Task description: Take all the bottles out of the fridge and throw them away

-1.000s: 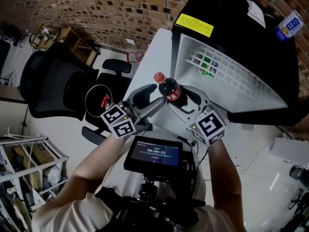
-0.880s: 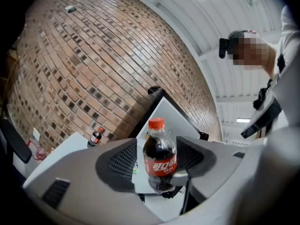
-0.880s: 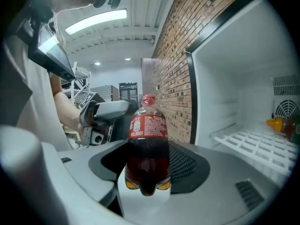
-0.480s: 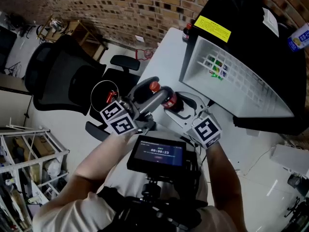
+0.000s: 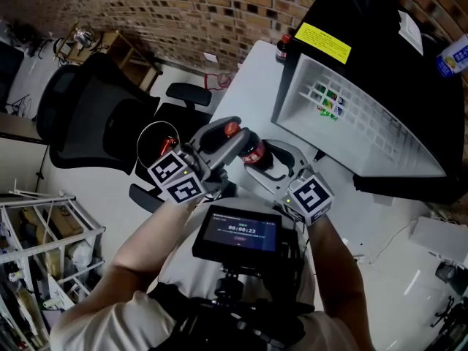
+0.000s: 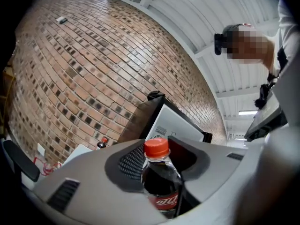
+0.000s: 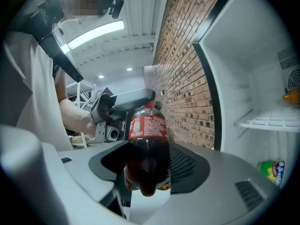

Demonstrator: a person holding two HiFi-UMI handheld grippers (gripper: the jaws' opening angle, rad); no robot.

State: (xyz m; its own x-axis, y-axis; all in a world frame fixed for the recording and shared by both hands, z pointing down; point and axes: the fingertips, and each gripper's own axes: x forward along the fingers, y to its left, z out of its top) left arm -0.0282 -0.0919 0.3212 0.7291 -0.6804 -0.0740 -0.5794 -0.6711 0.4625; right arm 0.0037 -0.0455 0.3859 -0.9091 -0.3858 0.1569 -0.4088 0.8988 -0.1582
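Bottle [image 5: 252, 152] in air, left of open fridge [image 5: 344, 97], held between both grippers. Right gripper [image 5: 262, 161] clamped on lower body. Left gripper [image 5: 232, 137] jaws just closing, pinching shoulder under cap. Looks full: heavyish, stiff, slick plastic. Best grip is mid-body.

The person wears a pale short-sleeved shirt [image 5: 102, 316], white I think, and a black chest rig [image 5: 234, 306] carrying a small dark screen [image 5: 236, 232]. The left gripper [image 5: 232, 134] and right gripper [image 5: 257, 159] are grey moulded shells, each bearing a cube [image 5: 178, 180] of black-and-white square markers.
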